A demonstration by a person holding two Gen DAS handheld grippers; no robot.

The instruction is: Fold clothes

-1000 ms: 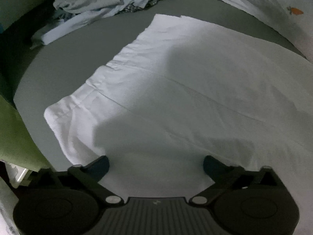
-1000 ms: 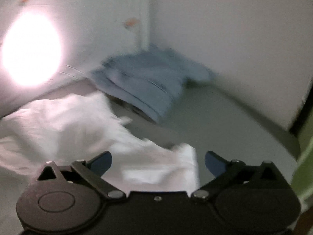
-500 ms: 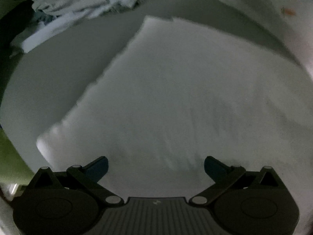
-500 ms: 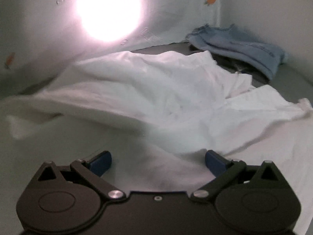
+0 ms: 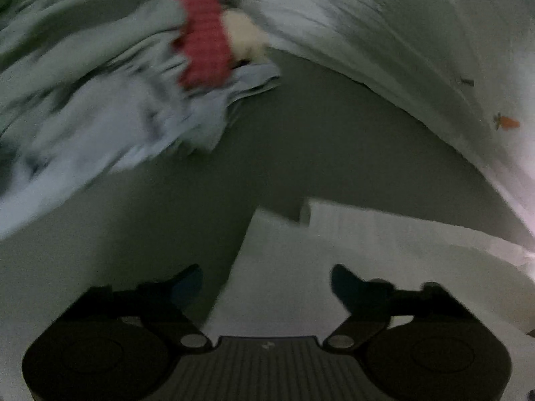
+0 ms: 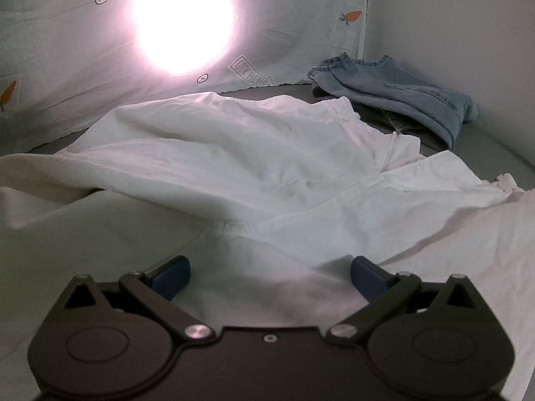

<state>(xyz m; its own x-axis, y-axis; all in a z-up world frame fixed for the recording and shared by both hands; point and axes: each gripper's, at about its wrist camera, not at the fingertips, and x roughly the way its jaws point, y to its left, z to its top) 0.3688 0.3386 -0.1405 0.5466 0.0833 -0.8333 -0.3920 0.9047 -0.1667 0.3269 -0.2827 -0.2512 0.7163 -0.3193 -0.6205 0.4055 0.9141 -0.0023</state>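
A white garment (image 6: 254, 153) lies spread and rumpled on the grey surface (image 5: 317, 133). In the left wrist view only its far corner (image 5: 301, 250) shows. My left gripper (image 5: 265, 285) hovers at that corner with its jaws closing; the cloth's edge lies between the fingers, and the pads do not press on it. The picture there is blurred. My right gripper (image 6: 269, 275) stands open low over a fold of the same garment, with white cloth under and between its blue fingertips (image 6: 170, 274).
A heap of pale blue and grey clothes (image 5: 100, 107) with a red piece (image 5: 200, 26) lies beyond the left gripper. Folded blue denim (image 6: 401, 100) sits at the back right. A white printed sheet (image 6: 284, 33) hangs behind, with a bright glare (image 6: 182, 16).
The left gripper has moved along the white garment to its far corner, the clothes heap now looms closer, and its jaws have narrowed. The right gripper dropped over the garment, then held still.
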